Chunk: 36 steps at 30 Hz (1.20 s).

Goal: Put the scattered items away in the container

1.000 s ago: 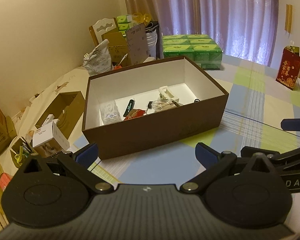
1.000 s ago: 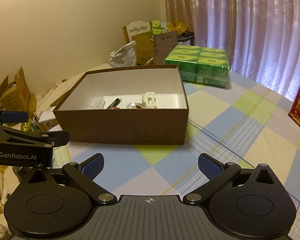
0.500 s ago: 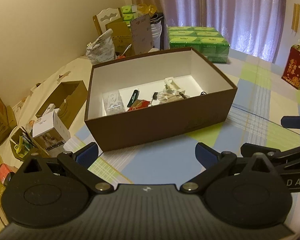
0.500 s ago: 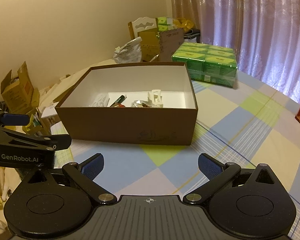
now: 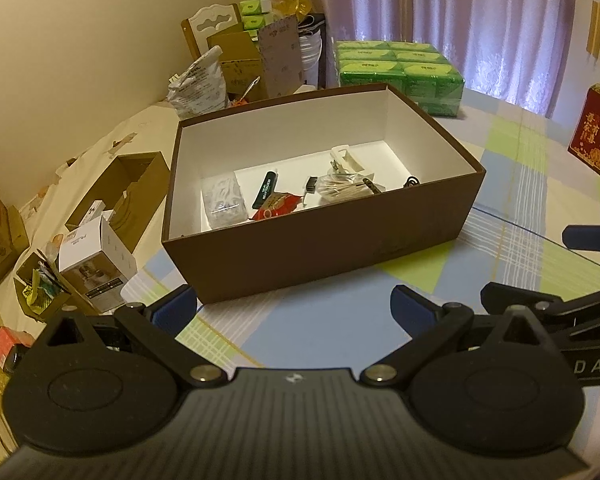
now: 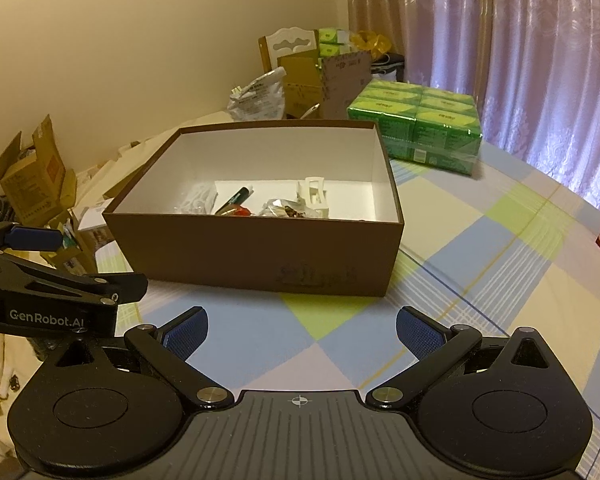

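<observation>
Two grippers, both empty with their blue pads spread wide apart, hang over a checked bedspread (image 6: 480, 248) in pastel blue, green and cream. Biggest thing on it is the brown box (image 5: 320, 240) with white insides, lid off, sitting straight ahead of the left gripper (image 5: 294, 306) and a bit left of centre for the right gripper (image 6: 302, 334). Neither tool touches it.

Behind the box, near the purple curtain (image 6: 540, 60), there's a shrink-wrapped block of green tissue packs (image 6: 420, 124). Off the box's left side sits an open cardboard carton (image 5: 124, 192) and a small white product box (image 5: 96, 260), both on the cream sheet, apart from the brown box. A red gift bag (image 5: 594, 136) stands well off to the right.

Inside the box, on its floor: a clear plastic packet (image 5: 224, 204) at the left, a dark green tube (image 5: 265, 190) next to it, a red wrapper (image 5: 276, 208), a clear bag of cotton swabs (image 5: 340, 188), and a white plastic clip thing (image 5: 348, 160) toward the back. Something black by the right wall, can't tell what.
</observation>
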Each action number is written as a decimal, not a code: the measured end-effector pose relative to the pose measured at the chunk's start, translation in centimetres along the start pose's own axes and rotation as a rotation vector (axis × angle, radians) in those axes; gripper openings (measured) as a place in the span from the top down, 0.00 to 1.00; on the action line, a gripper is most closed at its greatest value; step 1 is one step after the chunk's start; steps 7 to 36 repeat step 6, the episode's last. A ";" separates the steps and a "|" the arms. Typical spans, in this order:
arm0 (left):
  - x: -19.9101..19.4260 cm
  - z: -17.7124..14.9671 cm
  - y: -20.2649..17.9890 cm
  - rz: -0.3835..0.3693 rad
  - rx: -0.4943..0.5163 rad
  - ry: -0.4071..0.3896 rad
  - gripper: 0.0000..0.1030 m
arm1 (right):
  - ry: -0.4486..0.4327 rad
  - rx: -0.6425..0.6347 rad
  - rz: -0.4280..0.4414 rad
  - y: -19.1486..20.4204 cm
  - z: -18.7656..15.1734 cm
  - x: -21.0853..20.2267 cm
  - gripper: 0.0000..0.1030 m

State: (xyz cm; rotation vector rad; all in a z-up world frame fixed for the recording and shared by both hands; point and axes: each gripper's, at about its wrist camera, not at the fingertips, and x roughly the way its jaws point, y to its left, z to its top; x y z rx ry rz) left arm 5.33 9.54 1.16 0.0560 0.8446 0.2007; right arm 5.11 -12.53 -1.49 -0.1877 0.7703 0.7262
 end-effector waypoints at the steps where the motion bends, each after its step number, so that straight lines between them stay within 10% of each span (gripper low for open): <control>1: 0.1 0.0 0.0 -0.001 0.001 0.001 0.01 | 0.001 -0.001 -0.001 0.0 0.0 0.1 0.00; 36: 0.6 0.3 0.0 0.003 -0.002 0.012 0.01 | 0.004 -0.002 0.003 0.0 0.1 0.2 0.00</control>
